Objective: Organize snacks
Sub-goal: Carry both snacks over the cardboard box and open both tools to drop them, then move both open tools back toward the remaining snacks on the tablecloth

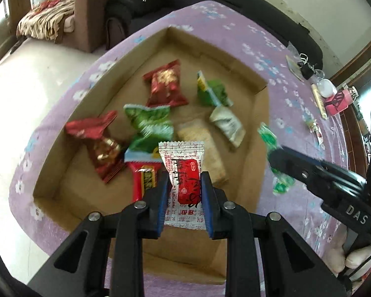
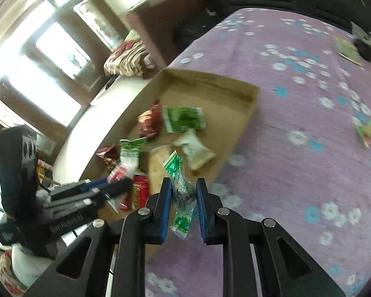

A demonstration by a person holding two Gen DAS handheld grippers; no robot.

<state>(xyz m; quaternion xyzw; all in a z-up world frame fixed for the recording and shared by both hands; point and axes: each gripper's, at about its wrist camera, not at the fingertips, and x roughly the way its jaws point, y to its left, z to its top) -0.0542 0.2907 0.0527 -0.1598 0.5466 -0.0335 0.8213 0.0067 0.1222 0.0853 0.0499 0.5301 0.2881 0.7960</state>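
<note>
The cardboard box [image 1: 257,113] sits on the purple flowered cloth [image 1: 235,24] and serves as the landmark for all positions. The left gripper [image 1: 184,193] hangs above the near end of the box, its blue pads closed on a white-and-red packet [image 1: 185,173]; the packet stands between the pads with its long axis running forward along the fingers, its free end pointing toward the middle of the box. Directly under it inside the box lie a red bar [image 1: 142,180] and a pale tan bar [image 1: 202,146]; further in are two dark red packets, one of them [image 1: 164,86] toward the far wall, a green packet [image 1: 148,121] and a grey-white packet [image 1: 227,123]. The right gripper [image 2: 184,208] holds a green-and-clear candy [image 2: 181,193] pinched between its pads, at the right wall of the box near its near corner; whether it is just over the rim or still outside cannot be settled. The candy's long axis also runs along the fingers. Judgement: both items are carried and awaiting release; the left gripper is the one already over the box floor and so nearer to a clean drop, while the right needs a short shift leftward over the wall. A stray packet [image 2: 368,131] remains on the cloth well to the right of the box. Motion blur limits finer detail.
</note>
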